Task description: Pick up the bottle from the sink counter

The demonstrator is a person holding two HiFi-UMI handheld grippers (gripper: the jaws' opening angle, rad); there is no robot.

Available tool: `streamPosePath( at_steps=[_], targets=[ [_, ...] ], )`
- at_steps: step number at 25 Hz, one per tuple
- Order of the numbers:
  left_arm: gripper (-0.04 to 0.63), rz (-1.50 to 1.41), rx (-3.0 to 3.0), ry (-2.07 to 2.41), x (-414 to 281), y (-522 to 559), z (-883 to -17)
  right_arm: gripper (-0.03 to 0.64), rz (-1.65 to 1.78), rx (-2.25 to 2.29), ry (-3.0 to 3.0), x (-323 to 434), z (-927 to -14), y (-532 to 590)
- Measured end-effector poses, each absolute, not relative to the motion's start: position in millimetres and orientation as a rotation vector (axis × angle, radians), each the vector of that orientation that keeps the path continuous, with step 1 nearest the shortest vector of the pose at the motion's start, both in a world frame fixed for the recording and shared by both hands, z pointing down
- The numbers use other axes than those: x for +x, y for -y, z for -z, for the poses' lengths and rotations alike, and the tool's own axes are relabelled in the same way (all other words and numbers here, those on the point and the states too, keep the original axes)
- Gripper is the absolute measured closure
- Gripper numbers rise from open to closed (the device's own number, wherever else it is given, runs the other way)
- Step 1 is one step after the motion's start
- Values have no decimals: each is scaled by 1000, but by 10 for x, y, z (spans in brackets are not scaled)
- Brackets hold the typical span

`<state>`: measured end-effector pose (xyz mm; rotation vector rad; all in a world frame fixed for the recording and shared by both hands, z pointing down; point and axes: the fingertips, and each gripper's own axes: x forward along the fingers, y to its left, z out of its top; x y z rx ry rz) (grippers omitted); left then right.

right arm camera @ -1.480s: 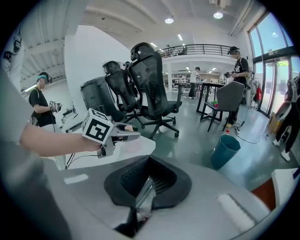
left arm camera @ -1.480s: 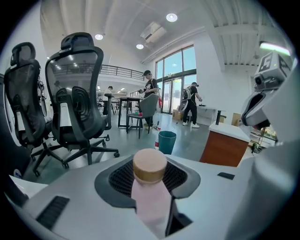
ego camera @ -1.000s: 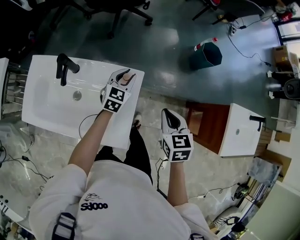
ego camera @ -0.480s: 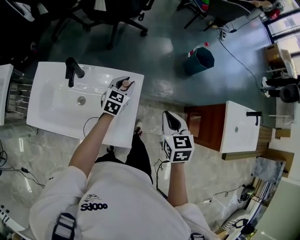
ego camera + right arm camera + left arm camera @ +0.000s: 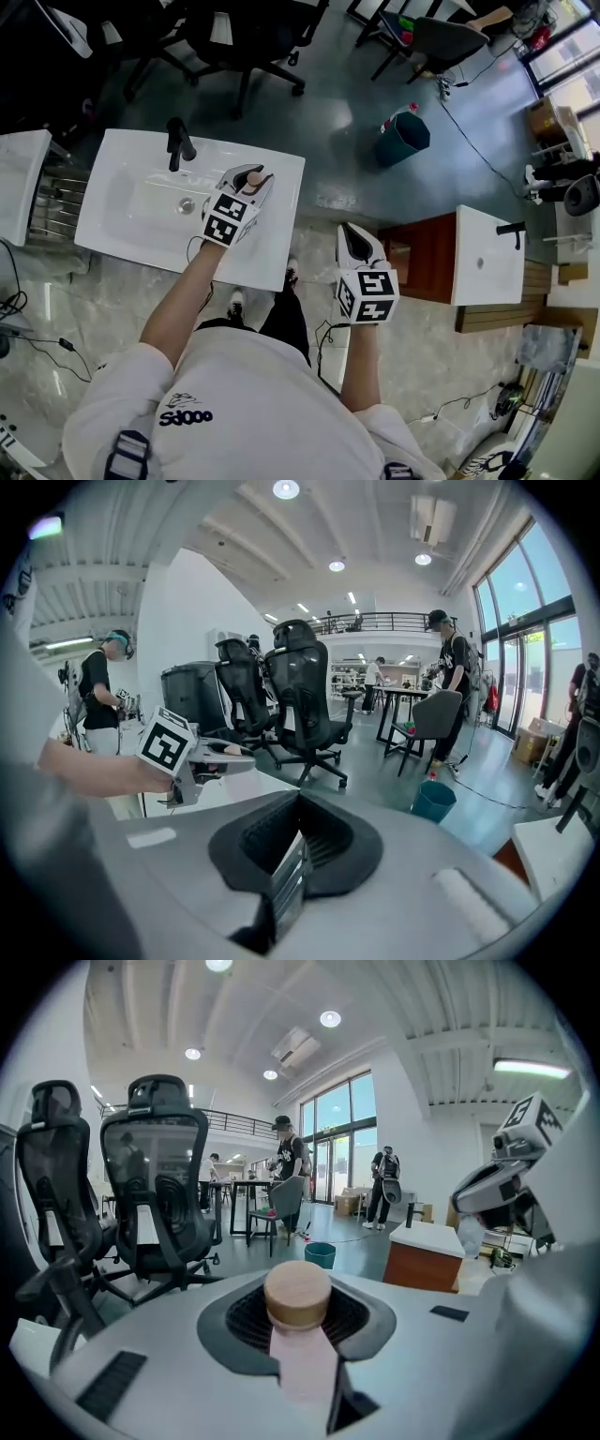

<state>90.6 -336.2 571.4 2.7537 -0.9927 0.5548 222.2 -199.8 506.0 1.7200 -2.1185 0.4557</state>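
Observation:
A pale pink bottle (image 5: 254, 179) with a round wooden cap (image 5: 297, 1293) stands between the jaws of my left gripper (image 5: 249, 175). This is over the right end of the white sink counter (image 5: 274, 251). The pads press on the bottle's pink body (image 5: 302, 1363), and the cap sticks out past the fingertips. I cannot tell whether the bottle's base touches the counter. My right gripper (image 5: 354, 238) hangs over the floor to the right of the counter. Its jaws are together with nothing in them, as the right gripper view (image 5: 286, 874) also shows.
A black faucet (image 5: 178, 141) stands at the counter's far edge, behind the basin drain (image 5: 186, 204). A metal rack (image 5: 52, 214) is at the left. A second sink on a wooden cabinet (image 5: 487, 255) is at the right. Beyond are office chairs (image 5: 246, 42) and a teal bin (image 5: 405, 133).
The head view has shifted, so the counter sits further right and lower in the picture. My left gripper stays at the counter's right end around the bottle. The right gripper keeps its place.

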Motion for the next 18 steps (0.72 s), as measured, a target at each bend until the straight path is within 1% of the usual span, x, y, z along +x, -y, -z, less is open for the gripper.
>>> streamPosePath(
  at_steps=[18],
  targets=[
    [488, -361, 2925, 1006, 136, 2688, -4430, 606, -180, 1776, 2228, 1621, -4137, 1802]
  ],
)
